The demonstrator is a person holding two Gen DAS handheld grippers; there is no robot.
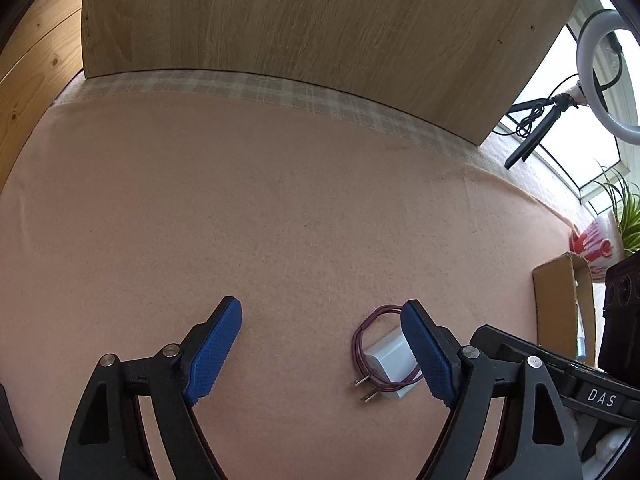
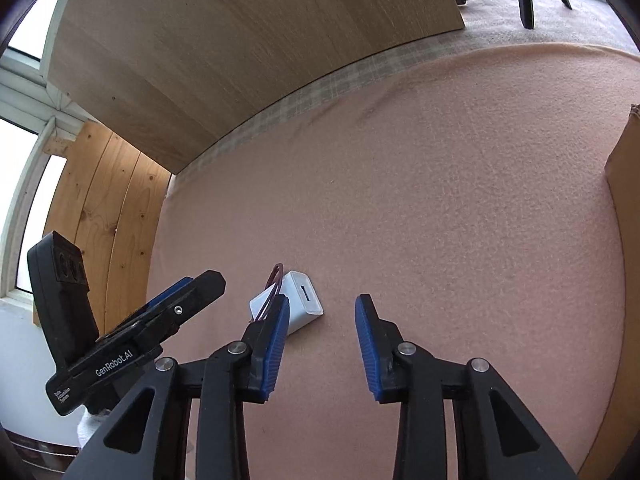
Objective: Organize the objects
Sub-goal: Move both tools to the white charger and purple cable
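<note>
A white plug-in charger (image 1: 390,364) with a coiled purple cable (image 1: 366,330) lies on the pink felt surface (image 1: 280,208). My left gripper (image 1: 322,314) is open and empty; the charger lies just inside its right finger. In the right wrist view the charger (image 2: 302,304) lies beside my left fingertip, partly hidden by it. My right gripper (image 2: 322,310) is open and empty. The left gripper's body (image 2: 132,344) shows at the left of that view.
A cardboard box (image 1: 560,304) stands at the right, also showing in the right wrist view (image 2: 626,200). A wooden board (image 1: 320,28) stands along the far edge. A ring light (image 1: 604,76), a plant (image 1: 628,208) and a red-patterned pot (image 1: 596,244) lie beyond.
</note>
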